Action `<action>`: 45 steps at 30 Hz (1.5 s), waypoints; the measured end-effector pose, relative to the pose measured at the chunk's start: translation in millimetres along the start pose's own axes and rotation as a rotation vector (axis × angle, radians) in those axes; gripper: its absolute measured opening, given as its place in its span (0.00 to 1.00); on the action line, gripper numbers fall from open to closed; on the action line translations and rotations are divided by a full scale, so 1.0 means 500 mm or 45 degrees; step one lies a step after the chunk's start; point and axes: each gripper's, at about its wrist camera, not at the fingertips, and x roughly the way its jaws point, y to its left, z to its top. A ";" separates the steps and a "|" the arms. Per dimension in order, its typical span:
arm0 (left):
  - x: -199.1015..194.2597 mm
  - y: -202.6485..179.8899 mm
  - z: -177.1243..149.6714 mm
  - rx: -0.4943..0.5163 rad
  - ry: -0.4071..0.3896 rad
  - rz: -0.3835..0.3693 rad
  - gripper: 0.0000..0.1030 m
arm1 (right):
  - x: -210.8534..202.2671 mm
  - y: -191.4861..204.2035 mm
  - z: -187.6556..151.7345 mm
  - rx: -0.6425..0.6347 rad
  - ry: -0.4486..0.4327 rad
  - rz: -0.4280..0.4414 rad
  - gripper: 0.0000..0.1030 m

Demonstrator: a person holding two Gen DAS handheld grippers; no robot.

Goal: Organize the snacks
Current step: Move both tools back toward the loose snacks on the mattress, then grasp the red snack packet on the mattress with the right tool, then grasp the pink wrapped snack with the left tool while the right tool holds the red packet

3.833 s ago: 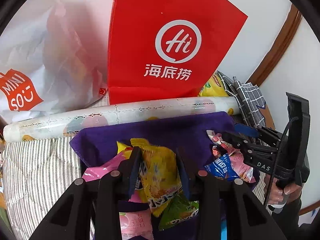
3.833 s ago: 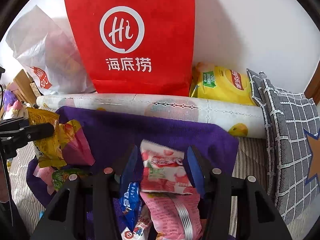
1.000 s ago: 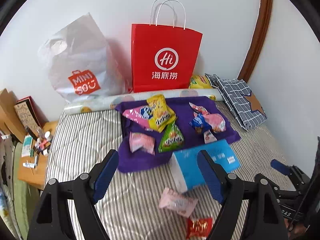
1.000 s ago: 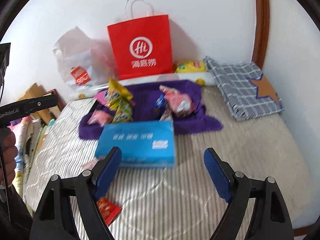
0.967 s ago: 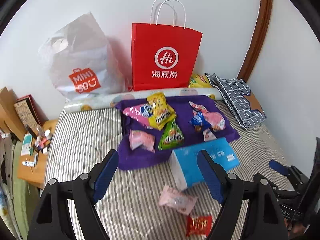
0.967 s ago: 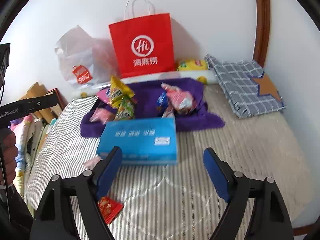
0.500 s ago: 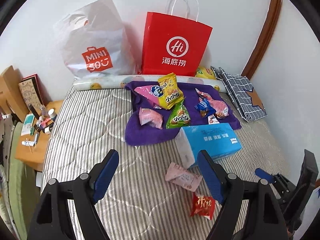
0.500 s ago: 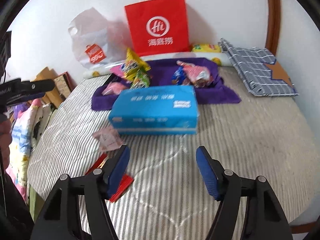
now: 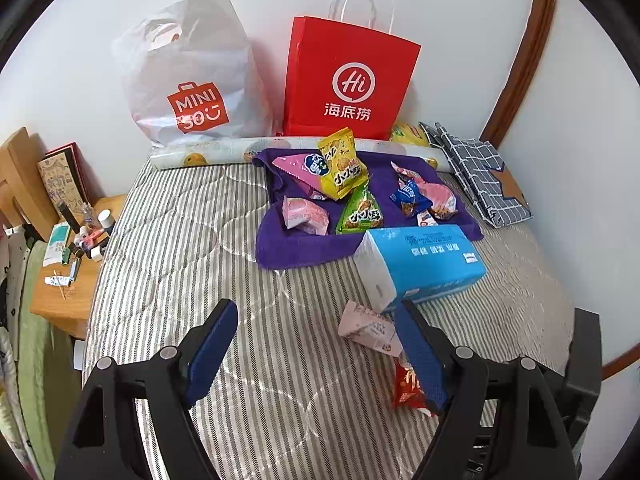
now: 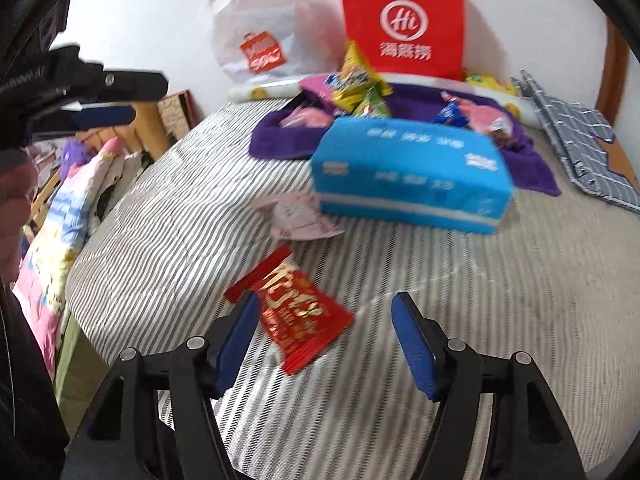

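Several snack packets lie on a purple cloth [image 9: 296,248] at the back of the striped bed: a yellow packet [image 9: 342,164], a green packet [image 9: 360,212], pink packets [image 9: 304,214] and a blue one [image 9: 408,196]. A pale pink packet [image 9: 370,328] and a red packet [image 10: 290,308] lie loose on the mattress near a blue tissue pack [image 9: 424,260]. My left gripper [image 9: 316,344] is open and empty above the mattress. My right gripper [image 10: 326,340] is open and empty, just above the red packet, which lies by its left finger.
A red paper bag [image 9: 348,84] and a white plastic bag [image 9: 188,80] stand against the wall behind a rolled sheet [image 9: 200,156]. A checked grey cloth [image 9: 480,172] lies at the right. A wooden bedside table [image 9: 64,272] with small items stands at the left.
Both grippers have pulled back from the purple cloth, where they were closed on packets, and are open. The right gripper has dropped lower and left, over the red packet.
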 end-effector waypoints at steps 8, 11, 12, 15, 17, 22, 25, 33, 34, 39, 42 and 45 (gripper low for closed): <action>0.013 0.009 -0.005 0.007 0.014 -0.008 0.77 | 0.048 0.025 0.000 -0.083 0.051 -0.028 0.65; 0.021 0.009 -0.005 0.014 0.020 -0.013 0.77 | 0.064 0.023 0.005 -0.080 0.060 -0.023 0.65; 0.026 0.009 -0.004 0.016 0.024 -0.015 0.77 | 0.070 0.022 0.007 -0.080 0.062 -0.022 0.65; 0.039 0.007 -0.003 0.018 0.036 -0.018 0.77 | 0.079 0.021 0.008 -0.093 0.040 -0.046 0.58; 0.049 0.006 -0.003 0.019 0.043 -0.022 0.77 | 0.074 0.018 0.009 -0.108 0.024 -0.061 0.39; 0.099 -0.005 -0.015 0.026 0.102 -0.035 0.77 | 0.044 -0.042 0.003 -0.010 -0.026 -0.088 0.39; 0.136 -0.019 -0.025 0.046 0.141 -0.048 0.77 | 0.023 -0.095 -0.002 0.062 -0.059 -0.155 0.39; 0.222 -0.050 -0.033 0.072 0.219 -0.139 0.77 | -0.008 -0.249 -0.013 0.223 -0.080 -0.355 0.39; 0.230 -0.053 -0.033 0.075 0.225 -0.150 0.77 | -0.008 -0.262 -0.014 0.237 -0.080 -0.361 0.39; 0.279 -0.075 -0.036 0.113 0.302 -0.209 0.77 | 0.002 -0.302 -0.011 0.268 -0.082 -0.379 0.39; 0.293 -0.092 -0.048 0.147 0.294 -0.211 0.84 | 0.012 -0.321 -0.009 0.290 -0.081 -0.367 0.39; 0.299 -0.118 -0.063 0.220 0.279 -0.184 0.94 | 0.017 -0.327 0.001 0.288 -0.090 -0.362 0.39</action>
